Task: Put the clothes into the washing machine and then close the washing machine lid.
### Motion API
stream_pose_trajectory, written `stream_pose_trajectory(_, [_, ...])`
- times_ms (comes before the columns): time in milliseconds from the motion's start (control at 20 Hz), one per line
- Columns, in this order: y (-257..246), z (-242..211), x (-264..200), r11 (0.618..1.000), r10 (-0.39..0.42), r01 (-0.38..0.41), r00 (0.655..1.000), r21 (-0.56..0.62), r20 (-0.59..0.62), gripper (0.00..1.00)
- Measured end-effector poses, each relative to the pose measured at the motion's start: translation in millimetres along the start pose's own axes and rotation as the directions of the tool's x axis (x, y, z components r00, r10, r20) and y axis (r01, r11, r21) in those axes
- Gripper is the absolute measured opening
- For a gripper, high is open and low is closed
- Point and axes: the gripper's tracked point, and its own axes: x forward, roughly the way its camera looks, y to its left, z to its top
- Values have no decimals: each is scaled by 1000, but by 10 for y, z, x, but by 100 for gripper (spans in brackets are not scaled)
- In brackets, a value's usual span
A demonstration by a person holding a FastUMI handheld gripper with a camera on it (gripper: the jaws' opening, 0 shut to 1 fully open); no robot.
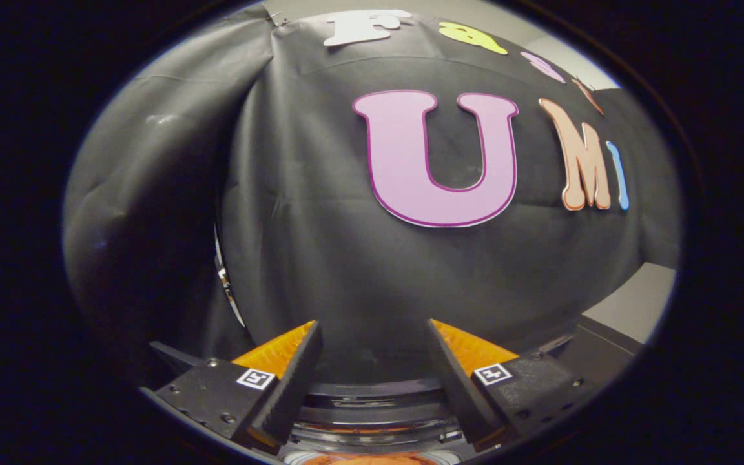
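- Left of the tool, a bright metal strip [227, 284] runs down the edge of the black cloth wall [320, 258]; what it belongs to I cannot tell
- The tool [372, 361] has its two fingers spread well apart with nothing between them; it points level at the cloth wall, so it looks raised above the work
- Below and between the fingers lies the washing machine [372, 400], seen as curved dark and glassy rims that are probably its lid and opening, though which is which I cannot tell
- At the very base, under the fingers, an orange patch [372, 460] shows inside the rim, likely the clothes already in the drum
- Judgement: the lid is down and just ahead of the tool, so the coming move needs a downward tilt
- Right, a dark machine corner [598, 352] meets a grey floor [637, 300]
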Motion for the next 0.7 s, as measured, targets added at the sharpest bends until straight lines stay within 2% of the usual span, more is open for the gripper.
stream_pose_trajectory(700, [-41, -91, -520, 1000, 8, -8, 1000, -6, -1, 97])
